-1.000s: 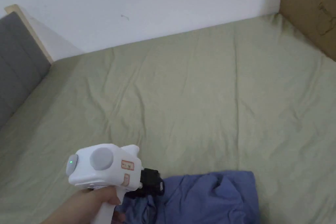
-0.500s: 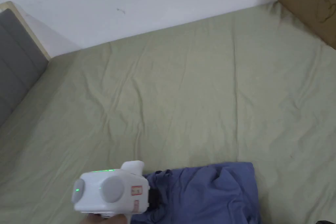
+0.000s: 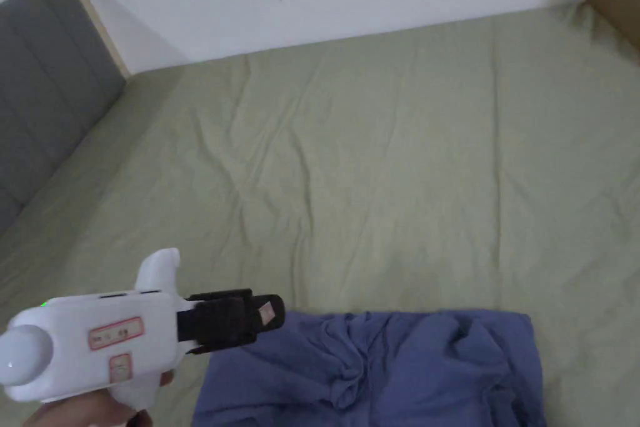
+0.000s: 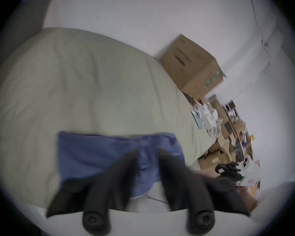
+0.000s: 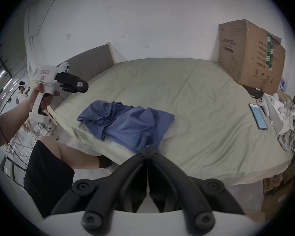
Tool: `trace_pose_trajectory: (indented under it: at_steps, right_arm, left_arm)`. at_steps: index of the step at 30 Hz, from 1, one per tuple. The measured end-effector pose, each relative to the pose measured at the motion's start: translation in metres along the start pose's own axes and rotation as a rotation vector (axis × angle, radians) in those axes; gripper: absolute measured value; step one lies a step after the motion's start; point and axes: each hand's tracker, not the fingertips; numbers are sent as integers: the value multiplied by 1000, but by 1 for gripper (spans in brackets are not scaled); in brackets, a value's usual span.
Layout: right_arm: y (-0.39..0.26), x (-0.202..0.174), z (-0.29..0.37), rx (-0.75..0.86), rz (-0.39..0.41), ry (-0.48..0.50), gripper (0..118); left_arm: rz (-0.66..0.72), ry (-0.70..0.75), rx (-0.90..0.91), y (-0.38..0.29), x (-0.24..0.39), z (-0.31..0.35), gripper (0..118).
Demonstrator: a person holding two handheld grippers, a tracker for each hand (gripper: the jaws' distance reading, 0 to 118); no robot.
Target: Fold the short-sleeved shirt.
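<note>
Blue short-sleeved shirt (image 3: pixel 375 372) lies crumpled on the olive-green bed (image 3: pixel 387 184), at 6 o'clock in head view, right at the near edge of the mattress. Fabric is bunched, not flat: deep wrinkles and a twisted knot of folds near its middle, right edge fairly straight, no clear sleeve or collar readable. In right gripper view the shirt (image 5: pixel 126 122) shows as a rumpled heap, thicker and piled up toward 9 o'clock, flatter toward 3 o'clock, lower part draping over the bed's side. In left gripper view it (image 4: pixel 95 152) is blurred, a blue patch with a roughly straight top edge.

Left gripper (image 3: pixel 275 316) at 8 o'clock in head view, held in a hand (image 3: pixel 87 409), above and just beside the shirt's left end, not touching it. In its own view the jaws stand apart with blue cloth seen between them, nothing gripped: left gripper (image 4: pixel 147 152) is open.

Right gripper (image 5: pixel 147 150) in its own view has jaws pressed together, tips meeting, holding nothing; it sits off the bed's near edge, close to the shirt's hanging hem at 6 o'clock.

Cardboard box (image 5: pixel 250 55) stands on the bed's far corner at 2 o'clock, phone (image 5: pixel 258 118) at 3 o'clock. Grey headboard (image 3: pixel 44 90) at 10 o'clock in head view.
</note>
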Motion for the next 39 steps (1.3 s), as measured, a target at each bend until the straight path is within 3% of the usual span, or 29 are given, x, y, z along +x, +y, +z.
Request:
trace_pose_trajectory:
  at_steps: [1, 4, 5, 10, 15, 16, 17, 20, 26, 28, 30, 36, 39]
  right_arm:
    - [2, -4, -2, -1, 11, 2, 1]
    - [7, -15, -11, -6, 29, 21, 1]
    - [9, -18, -14, -9, 31, 27, 1]
    - [16, -32, -28, -34, 52, 31, 1]
    - [21, -41, -33, -48, 81, 24, 1]
    - [21, -41, -34, -51, 80, 23, 1]
    - [21, -42, -36, -55, 75, 24, 1]
    - [22, -47, -40, -61, 73, 34, 1]
    - [23, -55, -38, -52, 99, 61, 1]
    - [22, -55, -37, -51, 97, 61, 1]
    - [21, -53, -34, -40, 91, 69, 1]
    - [13, -46, -32, -15, 66, 99, 1]
    - [8, -42, -33, -14, 56, 112, 1]
  left_arm:
    - [80, 0, -36, -1, -23, 9, 115]
    - [298, -82, 30, -21, -86, 12, 115]
    - [352, -36, 33, -29, -98, 10, 115]
    - [400, -47, -104, -46, -137, -41, 118]
    - [257, -27, -149, -45, -95, -73, 98]
    - [246, -48, -126, -43, -89, -75, 43]
    - [230, -78, -129, -43, -81, -85, 10]
    - [159, 37, -183, -38, -86, -83, 10]
    - [275, 101, -123, -32, -123, -33, 10]
    - [233, 232, -124, -27, -142, -7, 10]
    - [296, 286, -122, -27, -157, 18, 10]
    - [128, 520, -151, 2, -118, 65, 10]
    - [76, 522, -169, 16, -68, 68, 10]
